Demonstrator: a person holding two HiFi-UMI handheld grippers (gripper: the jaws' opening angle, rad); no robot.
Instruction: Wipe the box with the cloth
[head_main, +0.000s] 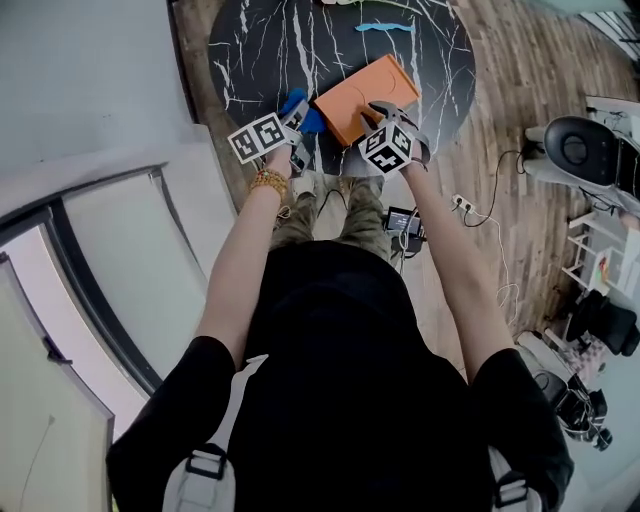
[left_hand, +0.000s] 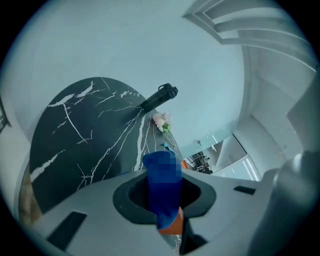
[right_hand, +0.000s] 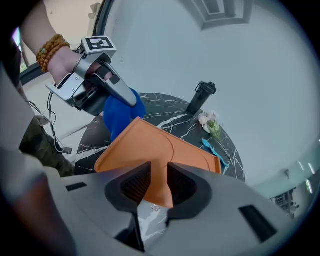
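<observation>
Person's black tee (head_main: 330, 330) is closest, with both arms stretched out over a round black marble table (head_main: 250, 50). Right gripper (head_main: 383, 112) is clamped narrow on the near corner of the orange box (head_main: 362, 90), which sits by the table's 6 o'clock edge. Left gripper (head_main: 297, 118) is pinching the blue cloth (head_main: 306, 116), right up against the box's 9 o'clock corner. Black bottle (right_hand: 201, 96) stands past the box, around 1 o'clock.
</observation>
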